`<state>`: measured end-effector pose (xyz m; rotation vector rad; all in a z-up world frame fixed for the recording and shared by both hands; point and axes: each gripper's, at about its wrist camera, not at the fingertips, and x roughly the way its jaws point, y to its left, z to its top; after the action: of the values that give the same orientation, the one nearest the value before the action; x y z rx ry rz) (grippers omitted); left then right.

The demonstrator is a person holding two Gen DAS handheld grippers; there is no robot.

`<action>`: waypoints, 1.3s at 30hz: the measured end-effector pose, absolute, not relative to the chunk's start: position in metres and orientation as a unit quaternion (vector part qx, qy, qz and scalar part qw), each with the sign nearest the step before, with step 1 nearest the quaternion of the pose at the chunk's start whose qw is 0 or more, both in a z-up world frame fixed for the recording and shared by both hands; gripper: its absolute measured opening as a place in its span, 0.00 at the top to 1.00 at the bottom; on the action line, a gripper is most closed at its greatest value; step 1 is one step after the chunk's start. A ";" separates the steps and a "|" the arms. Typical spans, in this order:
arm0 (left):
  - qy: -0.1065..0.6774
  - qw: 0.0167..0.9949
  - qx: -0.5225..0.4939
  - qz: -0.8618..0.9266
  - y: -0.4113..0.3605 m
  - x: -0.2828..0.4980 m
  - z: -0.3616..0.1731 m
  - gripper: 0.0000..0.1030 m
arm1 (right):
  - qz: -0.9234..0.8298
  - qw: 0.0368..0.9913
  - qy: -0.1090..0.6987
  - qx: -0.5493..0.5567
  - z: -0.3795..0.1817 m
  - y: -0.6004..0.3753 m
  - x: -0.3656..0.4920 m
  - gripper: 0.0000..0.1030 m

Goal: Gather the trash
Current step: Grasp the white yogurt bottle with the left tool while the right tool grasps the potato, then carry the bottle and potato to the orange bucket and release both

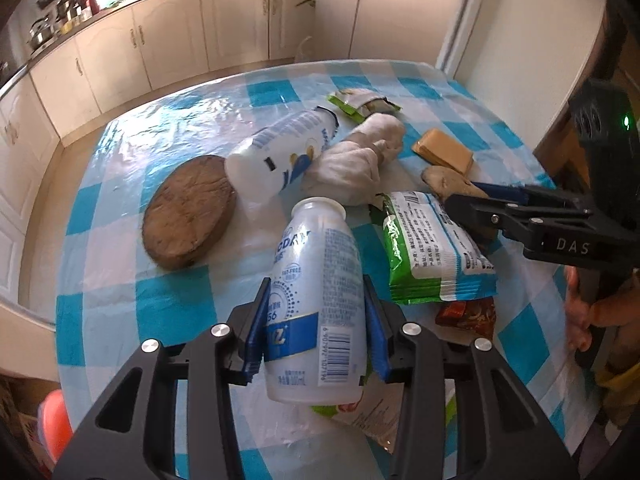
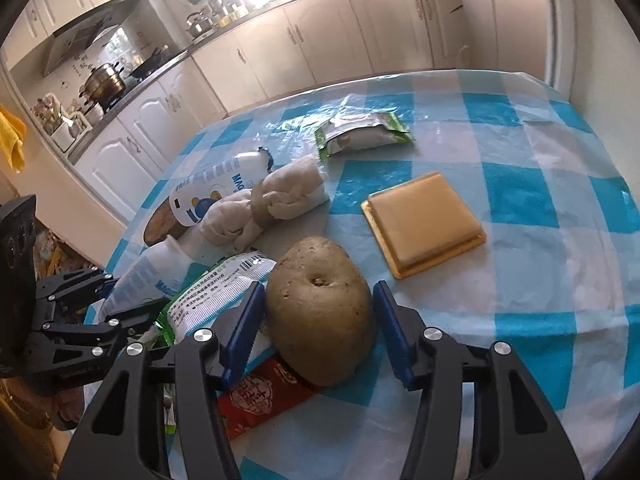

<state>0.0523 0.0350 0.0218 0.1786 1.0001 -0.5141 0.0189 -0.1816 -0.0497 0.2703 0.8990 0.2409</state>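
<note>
My left gripper (image 1: 316, 324) is shut on a small white and blue bottle (image 1: 320, 300), held tilted above the checked table. My right gripper (image 2: 320, 320) is open around a brown potato (image 2: 320, 312) that lies on the table; the pads (image 2: 244, 328) stand apart from its sides. A green and white snack bag (image 1: 432, 248) lies beside the bottle, with a red wrapper (image 2: 260, 396) under the potato. A larger white bottle (image 1: 280, 160) lies on its side next to a knotted white cloth (image 1: 356, 160). Another green wrapper (image 2: 360, 132) lies farther back.
A round brown wooden board (image 1: 188, 212) lies left of the larger bottle. A flat gold square box (image 2: 424, 224) lies right of the cloth. The blue and white checked tablecloth (image 2: 540, 184) covers the table. White kitchen cabinets (image 1: 160, 40) stand beyond the far edge.
</note>
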 end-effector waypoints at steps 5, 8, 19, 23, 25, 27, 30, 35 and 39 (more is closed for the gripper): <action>0.461 0.853 0.063 -0.238 0.046 0.043 0.031 0.58 | 0.103 0.891 0.415 0.151 -0.038 -0.191 0.003 0.45; 0.453 0.859 0.051 -0.234 0.054 0.036 0.036 0.58 | 0.100 0.896 0.404 0.156 -0.028 -0.193 -0.006 0.45; 0.434 0.878 0.016 -0.201 0.093 0.007 0.048 0.58 | 0.117 0.898 0.393 0.159 -0.006 -0.171 -0.034 0.45; 0.426 0.887 -0.004 -0.179 0.119 -0.006 0.054 0.58 | 0.140 0.899 0.388 0.148 0.006 -0.149 -0.040 0.45; 0.421 0.892 -0.014 -0.162 0.136 -0.015 0.058 0.58 | 0.161 0.895 0.391 0.143 0.012 -0.131 -0.043 0.45; 0.417 0.897 -0.022 -0.145 0.154 -0.025 0.060 0.58 | 0.178 0.892 0.392 0.134 0.015 -0.114 -0.045 0.45; 0.414 0.902 -0.038 -0.112 0.187 -0.042 0.062 0.58 | 0.212 0.884 0.398 0.122 0.020 -0.082 -0.045 0.45; 0.413 0.907 -0.063 -0.047 0.247 -0.070 0.062 0.58 | 0.277 0.863 0.410 0.098 0.024 -0.016 -0.047 0.45; 0.422 0.902 -0.089 0.006 0.296 -0.088 0.049 0.58 | 0.322 0.842 0.426 0.074 0.023 0.040 -0.046 0.45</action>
<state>-0.0883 0.2957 0.0487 -0.1835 0.8731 0.0123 -0.0459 0.0396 0.0232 0.1571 0.8996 0.6801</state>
